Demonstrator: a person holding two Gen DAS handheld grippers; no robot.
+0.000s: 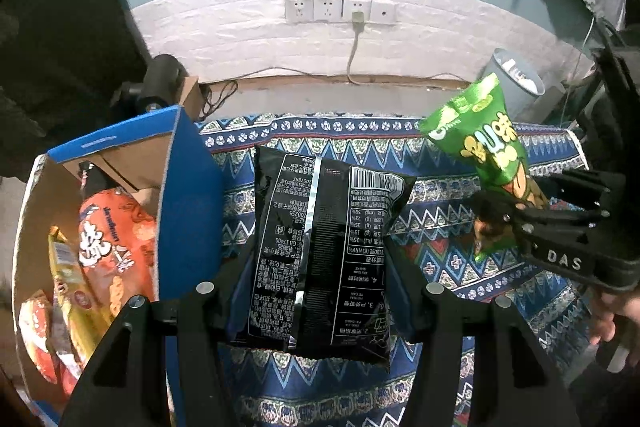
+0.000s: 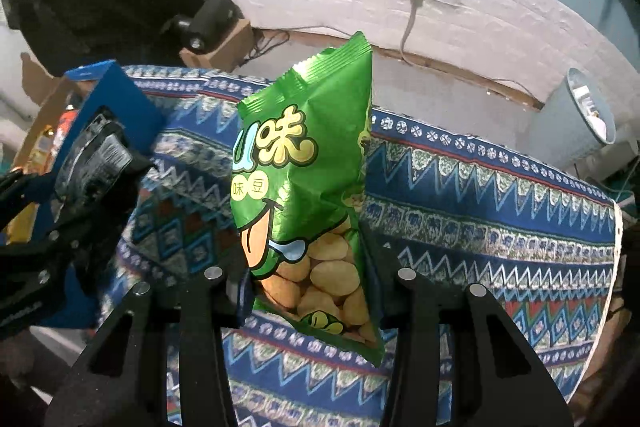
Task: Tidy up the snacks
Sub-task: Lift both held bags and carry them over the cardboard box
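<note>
**Supervisor:** Report the work surface and the container.

**Operator:** I see a table under a woven cloth (image 2: pixel 460 227), blue with zigzag bands. At its left edge stands a cardboard box (image 1: pixel 188 187), blue outside and plain brown inside, open at the top. It holds several glossy packets, among them an orange snack bag (image 1: pixel 116 239) and a yellow one (image 1: pixel 70 267), standing roughly on end.

**Supervisor:** Left unit?

**Operator:** My left gripper (image 1: pixel 316 291) is clamped on a black snack bag (image 1: pixel 320 247), a flat foil pillow pack with its printed back and barcode facing the camera. The fingers press its lower half from both sides. Its long axis runs away from the gripper, top seam pointing towards the far wall. It hangs clear above the cloth, just right of the box wall.

**Supervisor:** Right unit?

**Operator:** My right gripper (image 2: pixel 308 279) is closed on a green snack bag (image 2: pixel 304 163), a crinkled glossy film with a serrated top seam. The pads pinch its lower end. The pack stands upright between the fingers, long axis pointing up and away, leaning slightly right, lifted off the cloth. In the left wrist view it sits to the right of the black bag, well apart.
</note>
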